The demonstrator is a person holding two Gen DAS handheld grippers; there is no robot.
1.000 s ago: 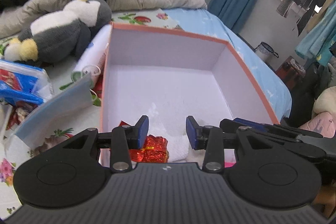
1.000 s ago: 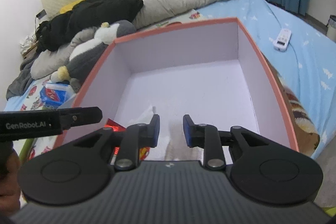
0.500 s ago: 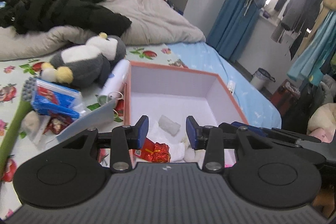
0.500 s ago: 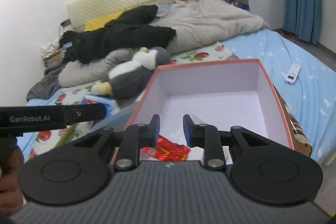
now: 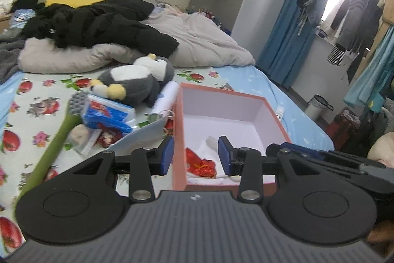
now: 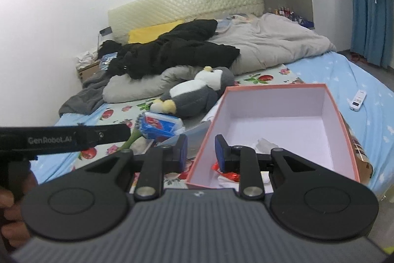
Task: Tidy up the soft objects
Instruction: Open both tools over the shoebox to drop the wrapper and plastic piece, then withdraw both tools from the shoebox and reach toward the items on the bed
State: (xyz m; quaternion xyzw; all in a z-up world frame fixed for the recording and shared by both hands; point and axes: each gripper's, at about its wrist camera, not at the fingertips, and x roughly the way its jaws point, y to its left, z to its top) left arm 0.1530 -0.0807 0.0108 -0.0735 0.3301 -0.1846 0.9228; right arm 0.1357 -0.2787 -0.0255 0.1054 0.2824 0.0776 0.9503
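Nearest, the left gripper (image 5: 194,155) and the right gripper (image 6: 200,149) hang above the near end of the bed, both part-open, with nothing between the pads; the left stands wider. Neither touches anything, which suggests a pause between picks.

Just beyond, at 12 o'clock, one salmon-rimmed white cardboard box (image 5: 177,130) sits on the blue sheet, mouth up to receive items. It holds one red foil packet (image 5: 202,165), white crumpled tissue and one clear wrapped piece (image 6: 264,143).

At 10 o'clock, outside the box, lie one green long-handled brush (image 5: 53,137), one blue plastic tissue pack (image 5: 108,116) and one grey-and-white plush penguin (image 5: 134,83), probably the next soft object to collect.

Farthest, at 11 o'clock: one black garment (image 5: 98,27) heaped over one grey quilt (image 5: 202,41).
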